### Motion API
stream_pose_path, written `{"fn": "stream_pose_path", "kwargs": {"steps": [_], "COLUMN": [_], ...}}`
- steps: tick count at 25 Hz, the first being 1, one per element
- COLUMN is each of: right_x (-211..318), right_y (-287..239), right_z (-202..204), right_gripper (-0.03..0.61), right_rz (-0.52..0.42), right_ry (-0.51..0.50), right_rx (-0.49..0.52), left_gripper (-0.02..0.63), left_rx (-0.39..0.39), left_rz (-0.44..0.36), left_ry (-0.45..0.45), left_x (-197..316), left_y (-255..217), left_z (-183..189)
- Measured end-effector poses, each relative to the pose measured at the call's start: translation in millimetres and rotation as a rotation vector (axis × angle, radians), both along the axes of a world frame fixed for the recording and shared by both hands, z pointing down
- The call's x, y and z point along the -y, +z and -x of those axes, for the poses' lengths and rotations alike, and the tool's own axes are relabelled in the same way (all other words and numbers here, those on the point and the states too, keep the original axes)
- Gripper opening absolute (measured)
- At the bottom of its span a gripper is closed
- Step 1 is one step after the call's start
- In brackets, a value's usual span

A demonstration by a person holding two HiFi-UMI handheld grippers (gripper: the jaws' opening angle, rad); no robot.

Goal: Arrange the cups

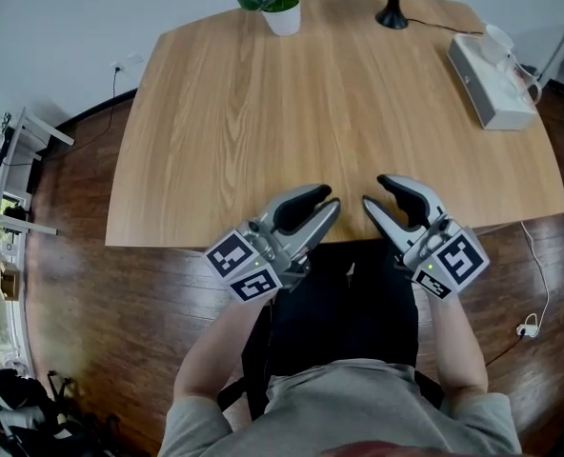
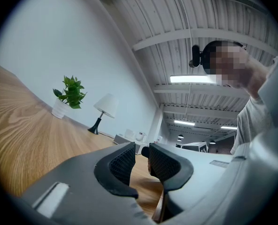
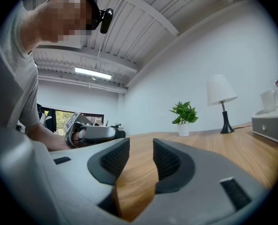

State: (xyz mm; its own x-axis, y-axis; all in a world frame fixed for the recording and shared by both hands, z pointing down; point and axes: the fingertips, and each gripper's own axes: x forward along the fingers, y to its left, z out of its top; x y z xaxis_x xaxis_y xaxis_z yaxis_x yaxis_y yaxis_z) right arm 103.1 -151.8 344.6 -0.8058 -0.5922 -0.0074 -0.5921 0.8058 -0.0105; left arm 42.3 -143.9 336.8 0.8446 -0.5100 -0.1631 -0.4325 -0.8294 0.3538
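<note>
Trainee: Cups are the job, but where are they? The light wooden table [image 1: 263,112] looks bare in front of me.

Supervisor: Look at its far right corner. On top of the pale grey box [image 1: 492,89] stand a couple of clear, see-through vessels [image 1: 504,46], which I take to be the cups. The right gripper view catches one at its edge, upright on the box. They are too small to tell handles or a count.

Trainee: So which step is this?

Supervisor: The very start, I'd say. Nothing has been picked up. The left gripper [image 1: 332,198] and right gripper [image 1: 373,190] both rest at the near table edge, tips close together, well apart from the box.

Trainee: And the jaws?

Supervisor: Both sets stand apart and hold nothing. The right gripper's gap shows only wood grain. The left gripper's gap is narrower and just as empty.

Trainee: Next move?

Supervisor: Probably a long reach by the right gripper across to the box, jaws wide enough to straddle a cup's wall. Clear vessels are likely slippery and easy to tip, so approach squarely.
</note>
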Motion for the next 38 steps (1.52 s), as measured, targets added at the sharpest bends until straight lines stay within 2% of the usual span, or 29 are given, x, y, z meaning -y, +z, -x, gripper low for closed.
{"fn": "stream_pose_path", "kwargs": {"steps": [24, 33, 38], "right_x": [-0.2, 0.6, -0.5], "right_y": [0.9, 1.3, 0.8], "right_z": [-0.6, -0.4, -1.1], "right_gripper": [0.149, 0.149, 0.149], "right_rz": [0.01, 0.011, 0.01], "right_ry": [-0.004, -0.003, 0.0], "right_rx": [-0.004, -0.002, 0.0], "left_gripper": [0.089, 0.089, 0.089], "left_rx": [0.005, -0.042, -0.039], "left_rz": [-0.004, 0.028, 0.027], "left_ry": [0.017, -0.012, -0.012], "left_x": [-1.9, 4.9, 3.7], "left_y": [0.0, -1.9, -1.9], "left_z": [-2.3, 4.8, 3.8]}}
